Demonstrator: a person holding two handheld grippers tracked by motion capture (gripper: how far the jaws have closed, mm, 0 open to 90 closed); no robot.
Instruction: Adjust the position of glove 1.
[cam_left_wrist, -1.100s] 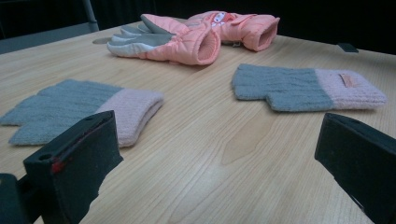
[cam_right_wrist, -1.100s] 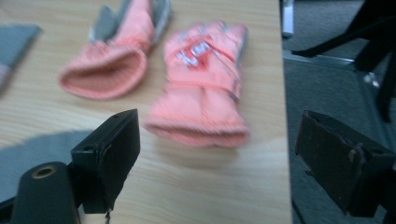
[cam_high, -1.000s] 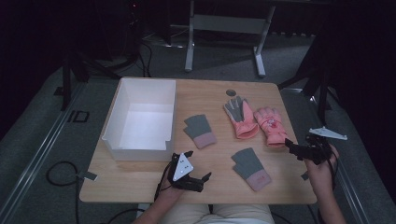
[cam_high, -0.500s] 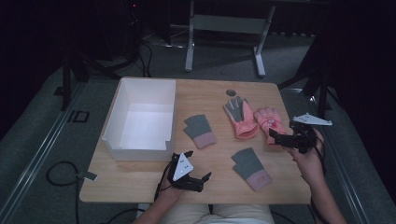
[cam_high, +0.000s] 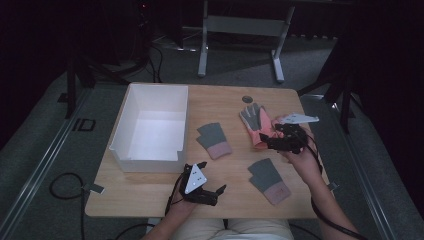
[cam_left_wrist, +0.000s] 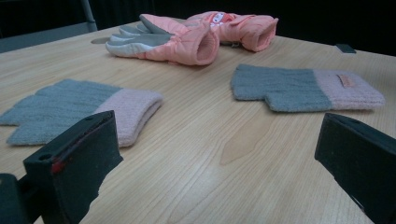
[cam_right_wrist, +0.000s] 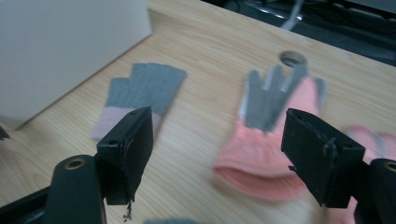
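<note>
Two pink gloves with grey palms lie at the table's far right: one (cam_high: 252, 120) (cam_right_wrist: 275, 140) (cam_left_wrist: 177, 39) and a second (cam_right_wrist: 373, 140) (cam_left_wrist: 247, 30) beside it. My right gripper (cam_high: 263, 141) (cam_right_wrist: 219, 135) hovers just over the first glove's cuff, pointing left. Its jaws have just been closing a little but stand open, with nothing between the pads. Two grey knit mittens with pink cuffs lie flat, one (cam_high: 214, 140) (cam_right_wrist: 144, 91) (cam_left_wrist: 70, 109) mid-table, the other (cam_high: 270, 181) (cam_left_wrist: 299, 88) nearer the front. My left gripper (cam_high: 212, 192) (cam_left_wrist: 219, 149) rests open at the front edge.
A white open box (cam_high: 131, 150) stands on the left half of the wooden table (cam_high: 225, 105). A round hole (cam_high: 248, 99) is in the tabletop behind the gloves. The person's right forearm (cam_high: 320, 200) crosses the front right corner. Dark floor and cables surround the table.
My right gripper has come in from the table's right edge, leftward and a little up, to over the pink gloves. The left gripper has stayed put.
</note>
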